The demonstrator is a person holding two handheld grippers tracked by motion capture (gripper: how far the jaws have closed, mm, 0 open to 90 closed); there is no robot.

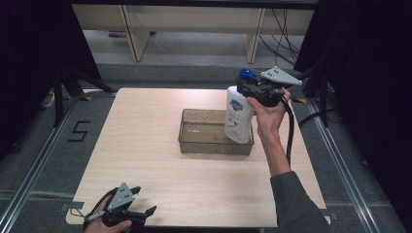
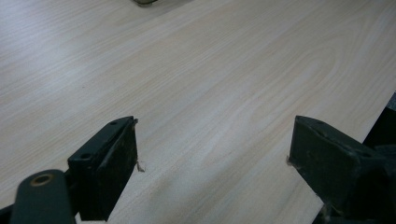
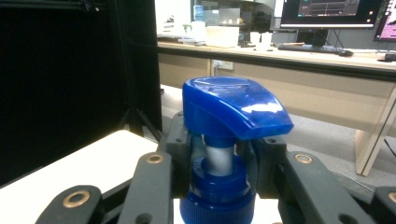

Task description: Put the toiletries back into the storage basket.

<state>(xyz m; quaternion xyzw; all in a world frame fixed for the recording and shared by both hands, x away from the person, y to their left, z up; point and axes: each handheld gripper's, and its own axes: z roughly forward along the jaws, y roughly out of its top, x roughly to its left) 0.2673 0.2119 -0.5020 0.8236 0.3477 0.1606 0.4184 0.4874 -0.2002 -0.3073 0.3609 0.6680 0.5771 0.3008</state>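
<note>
A white pump bottle (image 1: 238, 114) with a blue pump head (image 1: 246, 74) hangs upright over the right end of a clear rectangular bin (image 1: 214, 143) on the wooden table (image 1: 145, 145). My right gripper (image 1: 252, 88) is shut on the bottle's neck; in the right gripper view its jaws clamp the stem just under the blue pump head (image 3: 233, 109). My left gripper (image 1: 138, 201) rests at the table's front left corner, open. In the left gripper view its jaws stand wide apart over bare wood (image 2: 210, 93), with nothing between them.
The bin sits mid-table, slightly right of centre. A black cable (image 1: 290, 131) trails from the right gripper along the forearm. Desk legs (image 1: 132, 34) stand beyond the far edge, and black stands (image 1: 63, 82) flank the table.
</note>
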